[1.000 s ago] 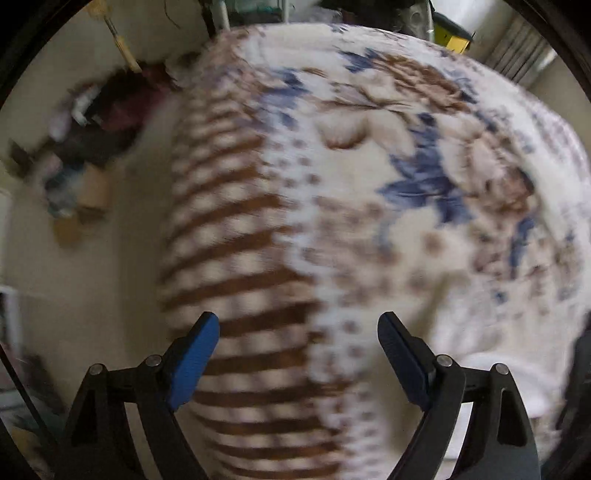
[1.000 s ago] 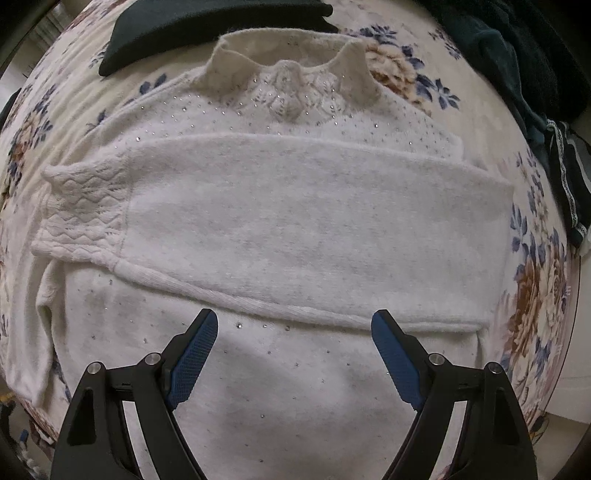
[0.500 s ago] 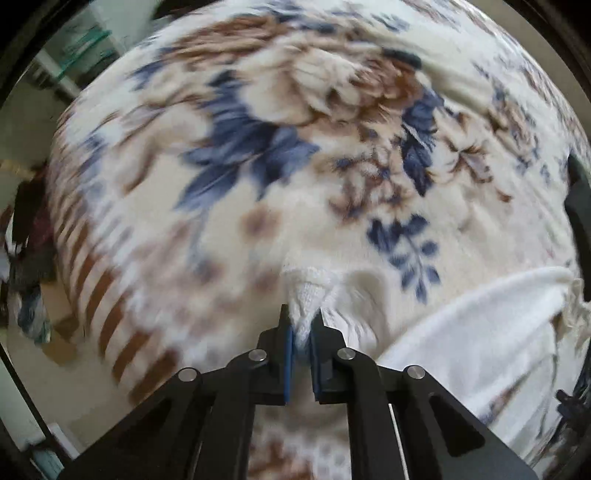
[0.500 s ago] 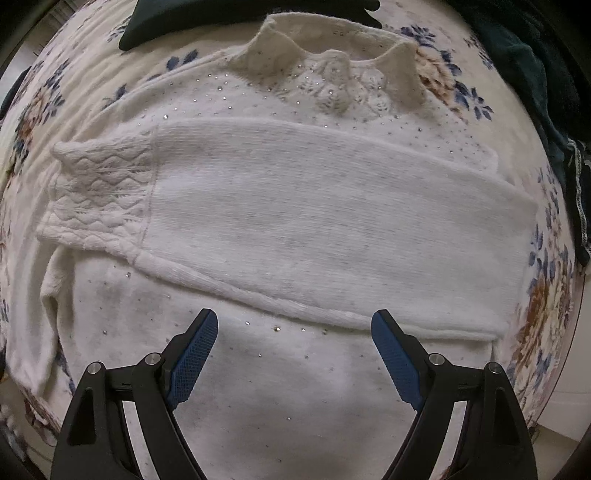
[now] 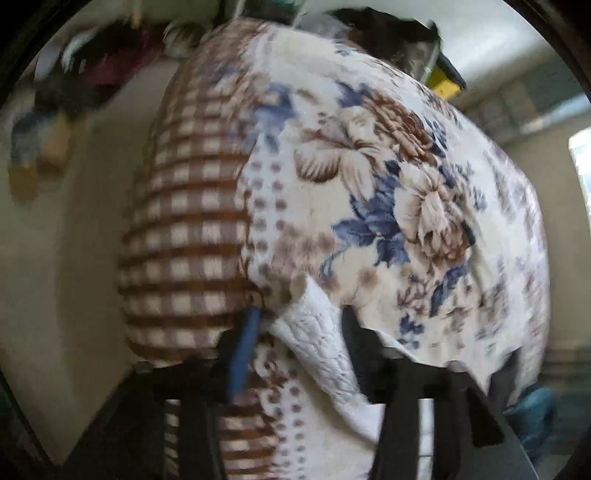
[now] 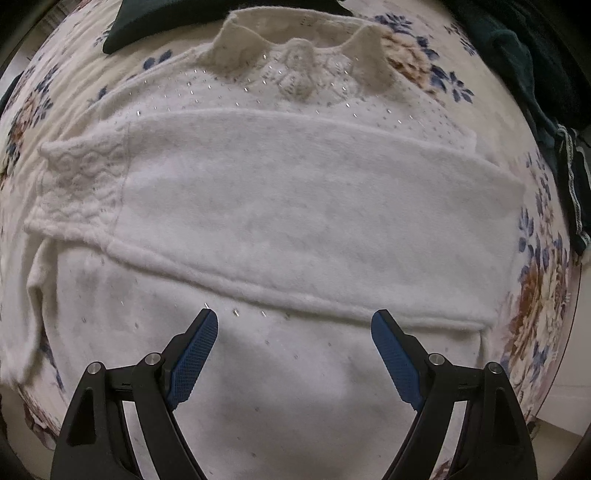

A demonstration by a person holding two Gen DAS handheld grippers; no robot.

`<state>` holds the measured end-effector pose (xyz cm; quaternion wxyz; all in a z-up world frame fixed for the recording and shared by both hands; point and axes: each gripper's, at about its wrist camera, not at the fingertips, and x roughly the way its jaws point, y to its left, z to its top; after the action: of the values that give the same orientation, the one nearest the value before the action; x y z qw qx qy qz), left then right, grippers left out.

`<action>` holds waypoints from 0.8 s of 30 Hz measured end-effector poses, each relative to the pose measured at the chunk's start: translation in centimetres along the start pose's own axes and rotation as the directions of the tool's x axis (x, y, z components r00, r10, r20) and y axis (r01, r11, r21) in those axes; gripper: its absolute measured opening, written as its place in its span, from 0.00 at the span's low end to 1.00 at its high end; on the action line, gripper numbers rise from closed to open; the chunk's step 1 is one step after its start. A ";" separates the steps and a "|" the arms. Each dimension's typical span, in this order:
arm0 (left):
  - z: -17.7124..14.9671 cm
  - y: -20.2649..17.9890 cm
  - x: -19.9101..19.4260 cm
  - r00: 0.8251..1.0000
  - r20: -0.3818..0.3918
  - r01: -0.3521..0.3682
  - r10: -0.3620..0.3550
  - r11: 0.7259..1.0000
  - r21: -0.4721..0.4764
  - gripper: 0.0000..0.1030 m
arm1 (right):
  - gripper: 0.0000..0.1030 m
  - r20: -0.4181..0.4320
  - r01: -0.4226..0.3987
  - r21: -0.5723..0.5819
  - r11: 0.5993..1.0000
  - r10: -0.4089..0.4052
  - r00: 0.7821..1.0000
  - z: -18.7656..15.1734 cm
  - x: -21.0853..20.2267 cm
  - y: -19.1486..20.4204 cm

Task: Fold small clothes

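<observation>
Half a second ago my left gripper was pinched shut on the white cuff; now its two fingers are apart, and the cuff lies loose between them, draped against the right finger. That picture is blurry, so I cannot tell if the cuff touches the blue pad on the left. Behind it I see the flowery blanket with its brown checked edge. My right gripper has hardly moved and is wide open, holding nothing, just above the white sweater. The sweater lies flat on the blanket, collar far from me, with one sleeve folded across its front. The sleeve's knitted cuff points left. Dark clothes sit at the far right, and a dark folded piece lies beyond the collar.
</observation>
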<state>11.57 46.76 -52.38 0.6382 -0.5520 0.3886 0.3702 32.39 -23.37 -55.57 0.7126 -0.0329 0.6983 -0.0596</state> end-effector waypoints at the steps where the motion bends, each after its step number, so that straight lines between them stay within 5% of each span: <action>1: -0.5 1.6 0.2 0.999 -0.015 0.032 -0.033 0.998 -0.051 0.54 | 0.84 -0.003 0.002 -0.003 1.000 -0.002 1.000 -0.5 0.0 -0.2; 4: -1.8 3.0 3.0 0.992 -0.068 0.095 -0.109 0.980 -0.174 0.55 | 0.84 -0.011 0.010 -0.004 1.000 -0.010 1.000 -1.9 0.3 -1.0; 7: -2.6 2.2 5.7 0.981 -0.079 0.161 -0.177 0.971 -0.180 0.55 | 0.84 -0.026 0.011 0.017 1.000 -0.011 1.000 -3.0 0.9 -1.7; 11: -2.8 -0.1 7.9 0.994 -0.062 0.087 -0.095 0.989 -0.117 0.58 | 0.84 -0.005 0.052 0.076 0.996 -0.051 0.999 -3.6 1.1 -2.2; 15: -2.5 -2.6 5.2 0.987 0.044 0.158 -0.155 0.985 -0.064 0.55 | 0.84 0.034 0.048 0.138 0.989 -0.054 0.998 -3.8 0.4 -3.1; 17: -2.0 -2.0 2.2 0.970 0.163 0.200 -0.180 0.973 -0.113 0.25 | 0.84 0.034 0.040 0.149 0.988 -0.045 0.998 -3.4 0.3 -3.2; 20: -0.8 1.2 -1.8 0.941 0.310 0.209 -0.134 0.952 -0.223 0.28 | 0.84 0.021 0.032 0.137 0.990 -0.036 0.999 -3.6 0.5 -2.9; 22: -0.3 3.4 -2.3 0.941 0.286 0.261 -0.180 0.925 -0.276 0.29 | 0.84 0.018 0.031 0.129 0.991 -0.034 0.999 -2.7 0.8 -2.5; 24: -1.0 4.9 -1.8 0.950 0.196 0.294 -0.243 0.907 -0.301 0.40 | 0.84 0.015 0.024 0.115 0.993 -0.026 1.000 -3.1 0.7 -2.1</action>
<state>6.34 46.27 -52.91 0.6110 -0.6678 0.1919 0.3794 29.18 -25.47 -56.04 0.7183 -0.0011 0.6872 -0.1086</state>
